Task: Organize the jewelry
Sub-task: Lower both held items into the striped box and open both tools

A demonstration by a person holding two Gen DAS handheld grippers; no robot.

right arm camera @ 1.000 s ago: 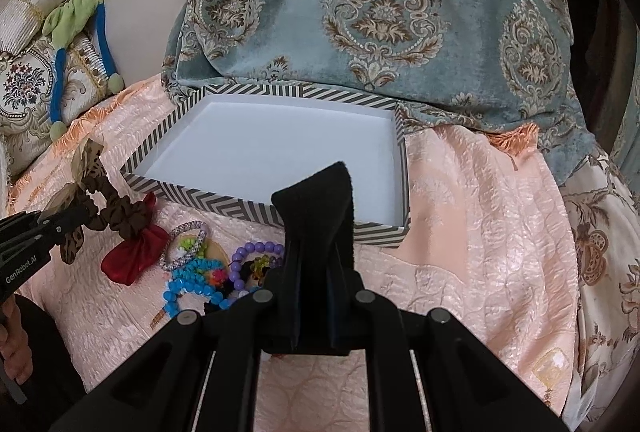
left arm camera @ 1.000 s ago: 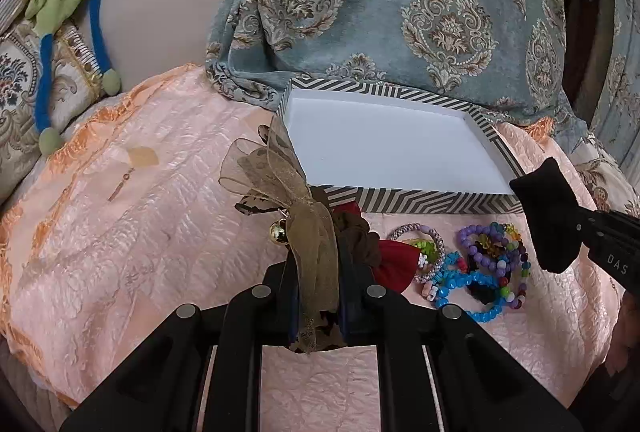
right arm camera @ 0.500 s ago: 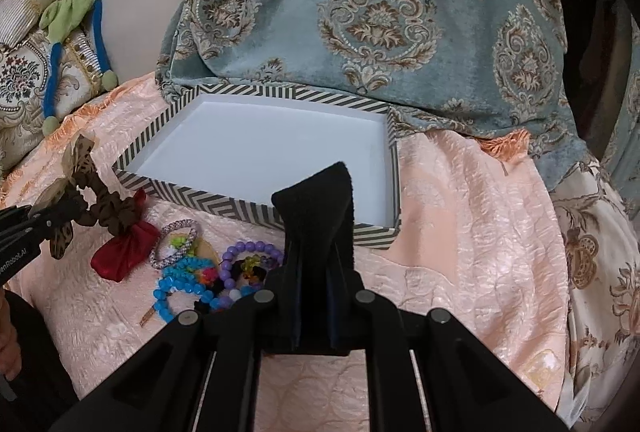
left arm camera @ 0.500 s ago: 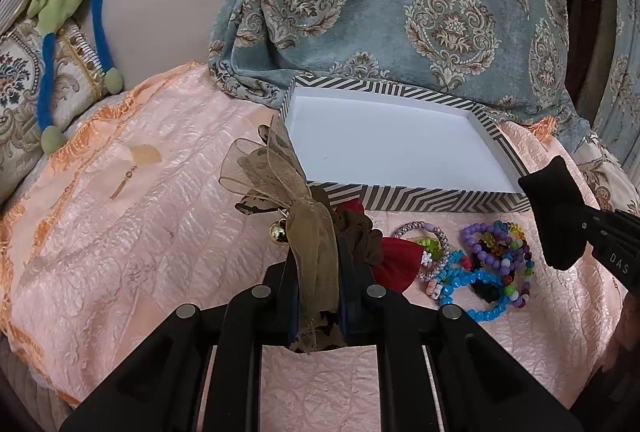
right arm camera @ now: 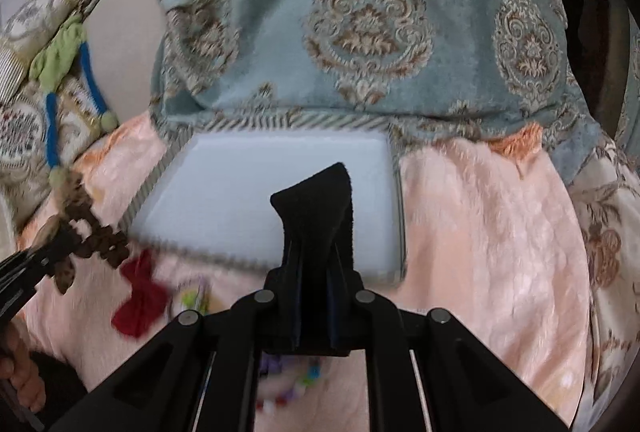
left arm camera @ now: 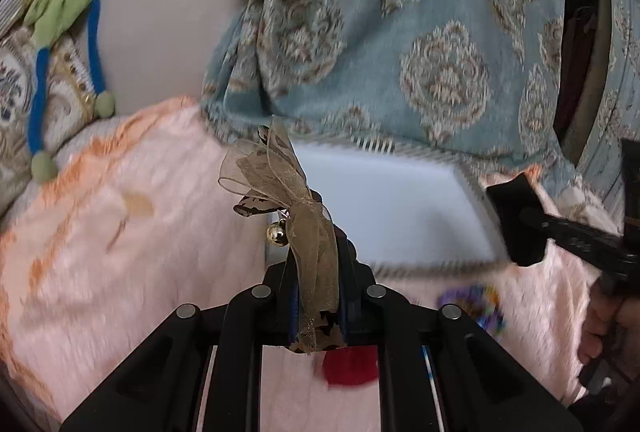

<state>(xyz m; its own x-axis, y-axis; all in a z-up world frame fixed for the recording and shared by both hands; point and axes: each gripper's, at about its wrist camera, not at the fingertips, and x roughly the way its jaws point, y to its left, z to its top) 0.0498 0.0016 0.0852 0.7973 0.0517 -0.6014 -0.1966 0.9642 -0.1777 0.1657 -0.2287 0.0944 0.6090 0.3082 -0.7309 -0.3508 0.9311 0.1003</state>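
left hand-held gripper (left arm camera: pixel 316 272) pinches gold bow (left arm camera: pixel 276 176); right hand-held gripper (right arm camera: pixel 316 264) clamps black cloth (right arm camera: pixel 316 204).

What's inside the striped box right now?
The striped box shows only bare white floor. The black cloth in the right gripper hides part of its near side, so that patch cannot be checked.

A home, on a bed or sofa

A peach quilted bedspread (right arm camera: pixel 480 232) with an orange fringe covers the soft surface, a blue damask-patterned cushion or throw (right arm camera: pixel 360 24) slumps behind it, and embroidered pillows (left arm camera: pixel 16 88) with a green-and-blue tasselled cord (left arm camera: pixel 64 12) sit at the left; a striped-edged box (right arm camera: pixel 224 192) rests on the fabric.
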